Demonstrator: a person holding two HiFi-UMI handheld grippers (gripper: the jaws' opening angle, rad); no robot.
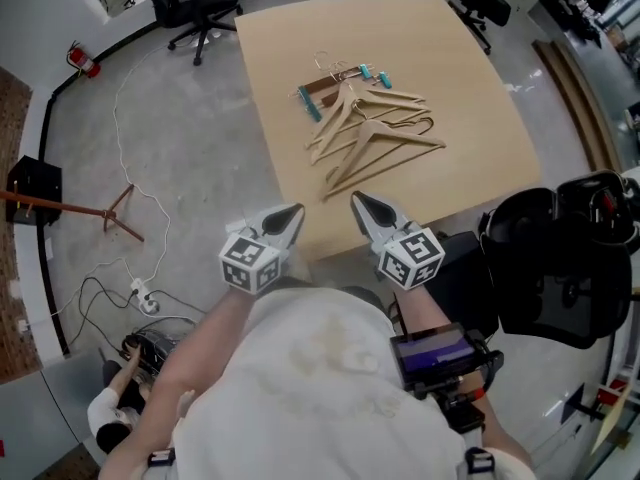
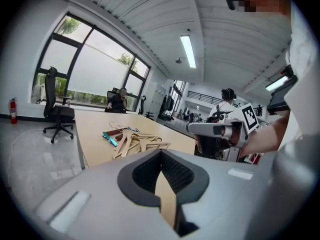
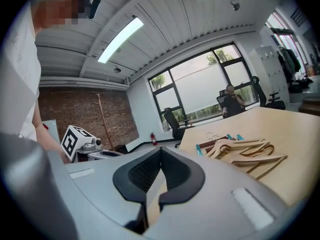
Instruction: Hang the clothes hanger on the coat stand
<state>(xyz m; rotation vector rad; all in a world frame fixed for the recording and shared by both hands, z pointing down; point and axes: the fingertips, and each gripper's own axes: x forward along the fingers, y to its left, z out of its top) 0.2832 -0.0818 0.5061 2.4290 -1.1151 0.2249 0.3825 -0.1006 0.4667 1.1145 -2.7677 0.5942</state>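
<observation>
Several wooden clothes hangers lie piled on the light wooden table, one of them a clip hanger with teal clips. The pile also shows in the left gripper view and the right gripper view. My left gripper and right gripper hover side by side at the table's near edge, both shut and empty, short of the pile. The wooden coat stand stands on the floor far to the left, and before the brick wall.
Office chairs stand beyond the table's far left corner. A black chair is close at the right. A white cable and power strip trail over the floor on the left. A person sits at the table's far end.
</observation>
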